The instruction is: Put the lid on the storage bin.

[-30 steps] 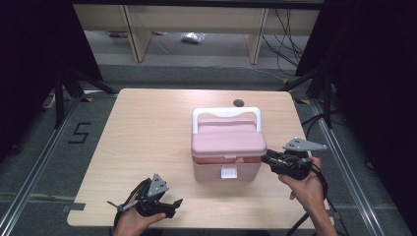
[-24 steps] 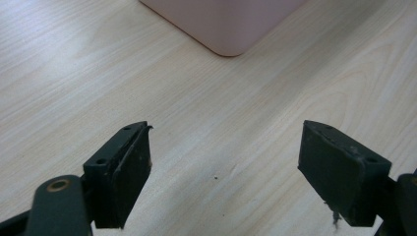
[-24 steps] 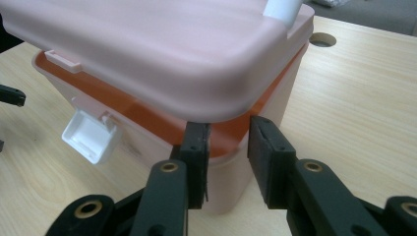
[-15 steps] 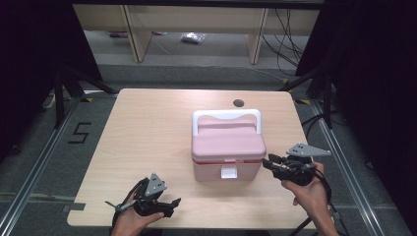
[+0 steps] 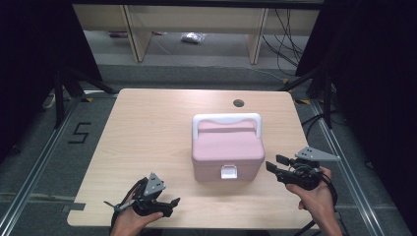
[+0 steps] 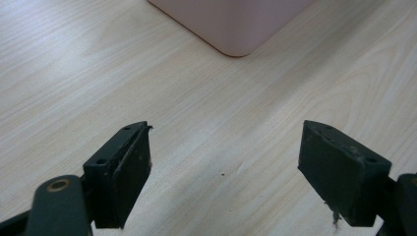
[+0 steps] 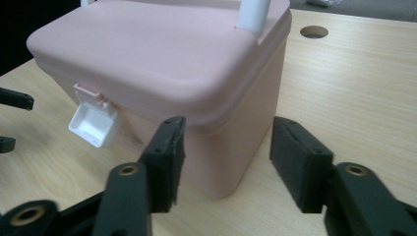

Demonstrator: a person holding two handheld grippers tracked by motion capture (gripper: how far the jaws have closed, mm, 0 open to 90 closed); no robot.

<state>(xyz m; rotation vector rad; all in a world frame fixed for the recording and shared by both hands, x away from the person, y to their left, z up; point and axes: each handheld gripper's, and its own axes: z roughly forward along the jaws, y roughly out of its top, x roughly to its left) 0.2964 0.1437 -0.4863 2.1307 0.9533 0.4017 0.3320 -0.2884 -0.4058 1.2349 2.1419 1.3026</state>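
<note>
A pink box (image 5: 226, 152) with a white handle (image 5: 226, 118) stands in the middle of the wooden table (image 5: 147, 128). Its white latch (image 5: 227, 172) faces the near edge and tilts out from the front wall (image 7: 93, 123). My right gripper (image 5: 275, 163) is open just off the box's front right corner, not touching it. In the right gripper view the jaws (image 7: 227, 125) frame that corner of the box (image 7: 162, 59). My left gripper (image 5: 169, 206) is open near the front left edge, well short of the box. In its own view the open left gripper (image 6: 223, 132) has bare wood between the jaws and a box corner (image 6: 236, 24) beyond.
A round cable hole (image 5: 239, 103) lies in the table behind the box. The floor to the left carries a "5" mark (image 5: 80, 132). Black stands and cables flank the table, and wooden shelving (image 5: 196, 29) is at the back.
My right gripper has drawn back slightly from the box's right side, toward the near edge and the right. The left gripper and the box have stayed put.
</note>
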